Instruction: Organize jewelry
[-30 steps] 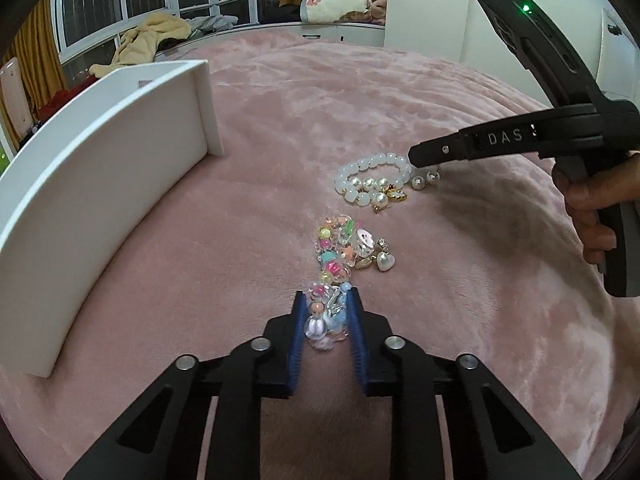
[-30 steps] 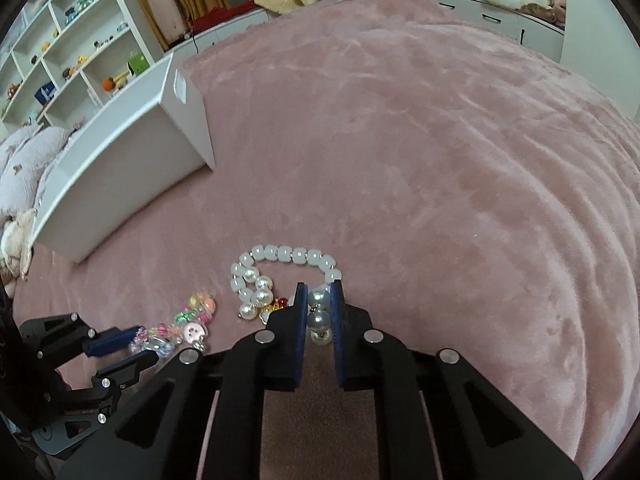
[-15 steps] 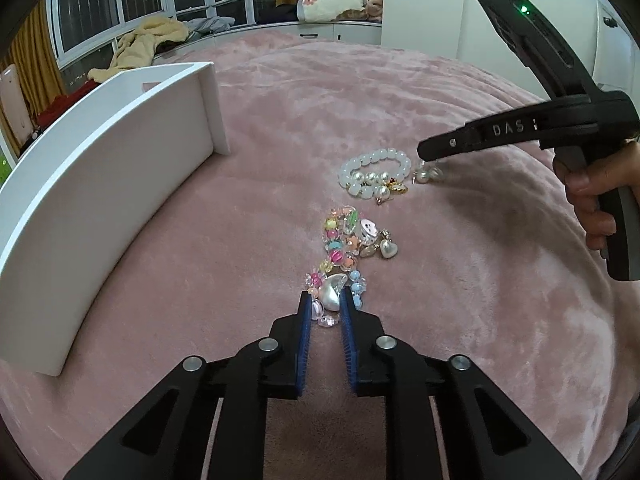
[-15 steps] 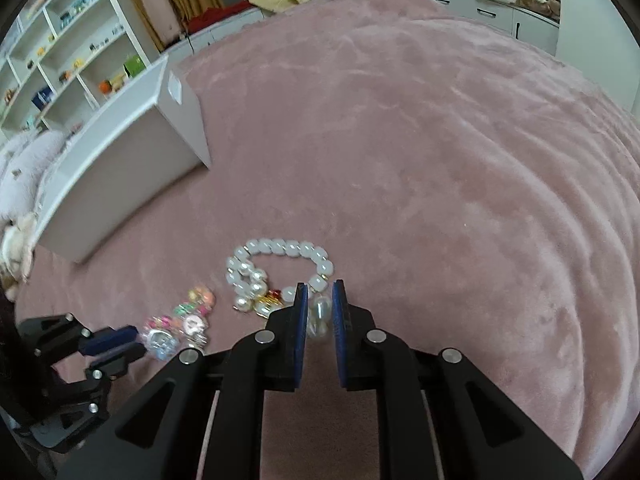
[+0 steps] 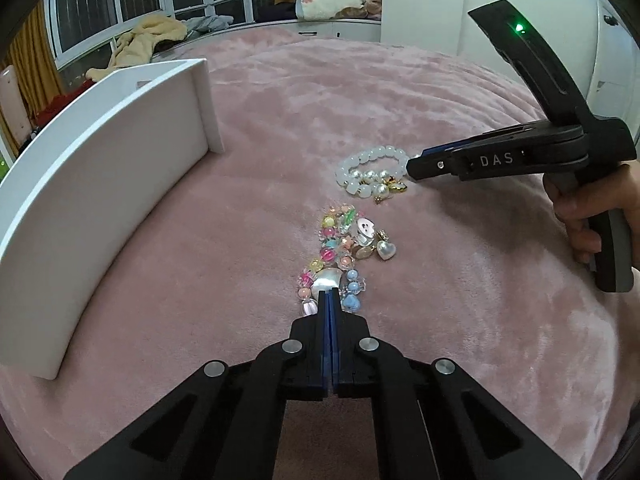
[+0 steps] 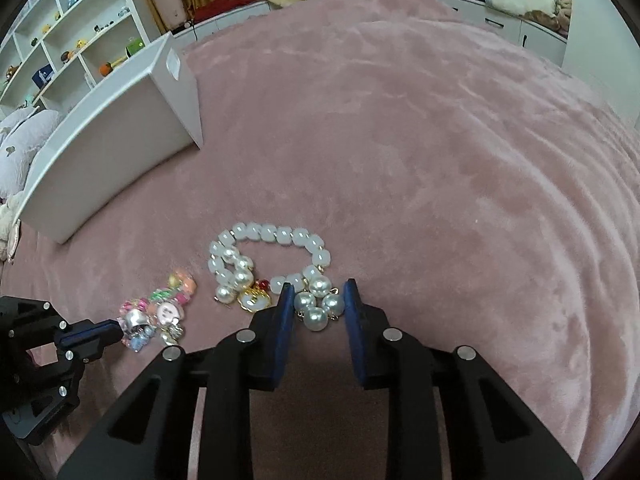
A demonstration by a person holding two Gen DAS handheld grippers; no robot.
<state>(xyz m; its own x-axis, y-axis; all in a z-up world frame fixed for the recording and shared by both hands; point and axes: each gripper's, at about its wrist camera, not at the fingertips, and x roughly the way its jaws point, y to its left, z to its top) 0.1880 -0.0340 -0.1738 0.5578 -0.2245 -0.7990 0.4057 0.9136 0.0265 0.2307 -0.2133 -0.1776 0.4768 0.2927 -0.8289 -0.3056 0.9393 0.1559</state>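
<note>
Jaws on the left gripper [image 5: 329, 300] sit pressed together at the near end of the colourful bead bracelet [image 5: 340, 256], whether pinching a strand I cannot tell; those on the right gripper [image 6: 316, 300] stand apart, flanking a pearl cluster [image 6: 318, 306] on the white bead bracelet [image 6: 272, 256]. Both bracelets lie side by side on the pink blanket [image 6: 440, 160], with the white box [image 5: 100, 200] well apart. They look light, limp and slippery, so a grip across the strand should hold better than on a round pearl.

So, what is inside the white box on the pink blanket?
The white box shows only its outer walls and rim in both views. Its inside is hidden, so I cannot tell what it holds. It stands on the pink blanket.
</note>
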